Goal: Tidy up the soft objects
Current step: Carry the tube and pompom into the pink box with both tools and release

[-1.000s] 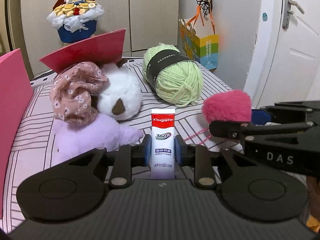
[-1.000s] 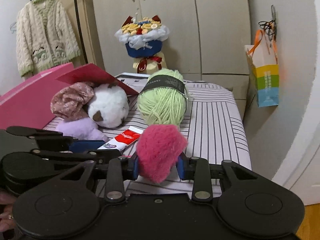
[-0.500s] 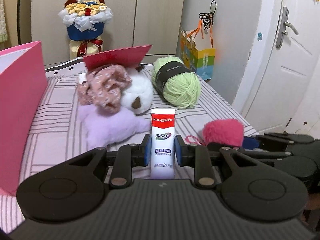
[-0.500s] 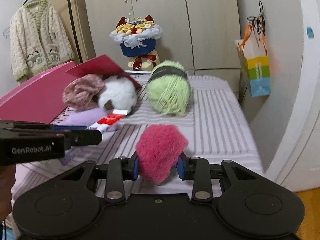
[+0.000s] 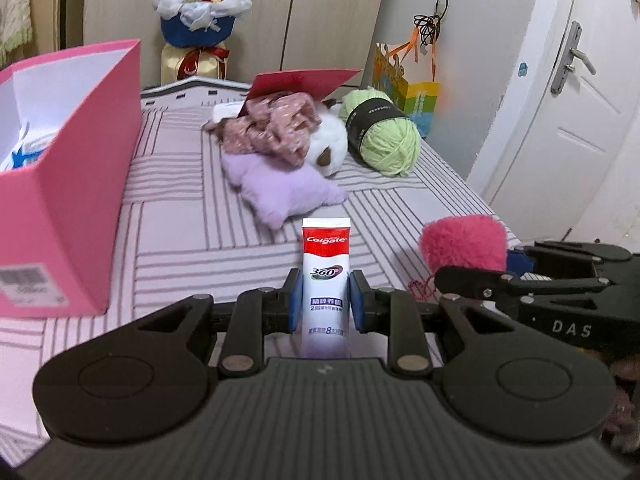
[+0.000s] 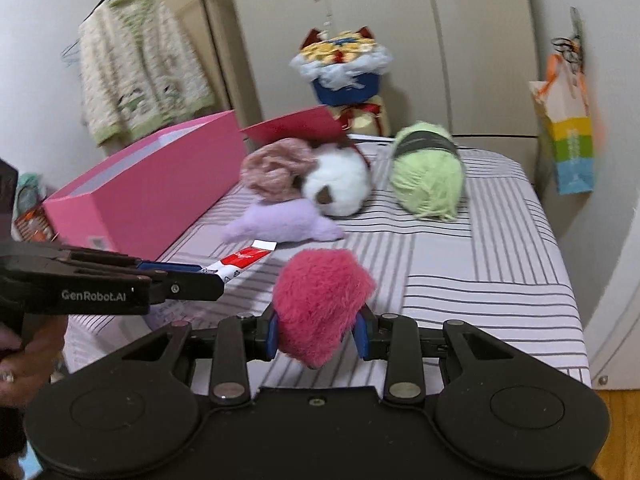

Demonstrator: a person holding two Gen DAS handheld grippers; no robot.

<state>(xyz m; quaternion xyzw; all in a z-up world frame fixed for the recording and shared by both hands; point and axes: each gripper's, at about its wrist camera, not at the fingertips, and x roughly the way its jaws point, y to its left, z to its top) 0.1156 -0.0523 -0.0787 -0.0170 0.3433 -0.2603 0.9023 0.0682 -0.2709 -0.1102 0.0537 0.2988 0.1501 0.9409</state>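
1. Pale wardrobe doors and a white door close off the room behind a bed [image 5: 248,216] covered in a striped lilac sheet, with a knitted cardigan [image 6: 136,76] hanging at the left and a gift bouquet [image 5: 198,20] at the far end.
2. On the left side of the bed stands an open pink box [image 5: 68,168]; its lid [image 5: 304,80] leans over the pile of soft things farther back.
3. That pile is a green yarn ball [image 5: 380,136], a white plush toy [image 5: 324,140], a floral fabric piece [image 5: 272,128] and a lilac plush [image 5: 280,188], all touching or nearly so, well apart from the box.
4. Right gripper [image 6: 316,330]: its jaws are pinching a pink fluffy pompom [image 6: 320,300], held off the sheet near the bed's near edge.
5. Left gripper [image 5: 322,300]: jaws pressed onto a Colgate toothpaste tube [image 5: 326,280], held clear of the sheet.
6. The tube's long axis runs straight along the fingers, its flat crimped end pointing away toward the pile; the cap end is hidden by the gripper body.
7. I'd say both hands are mid-carry, each with its item picked. The next move probably calls for swinging left over the pink box, lowering inside its walls, and only then letting go, one hand at a time so the grippers don't collide.
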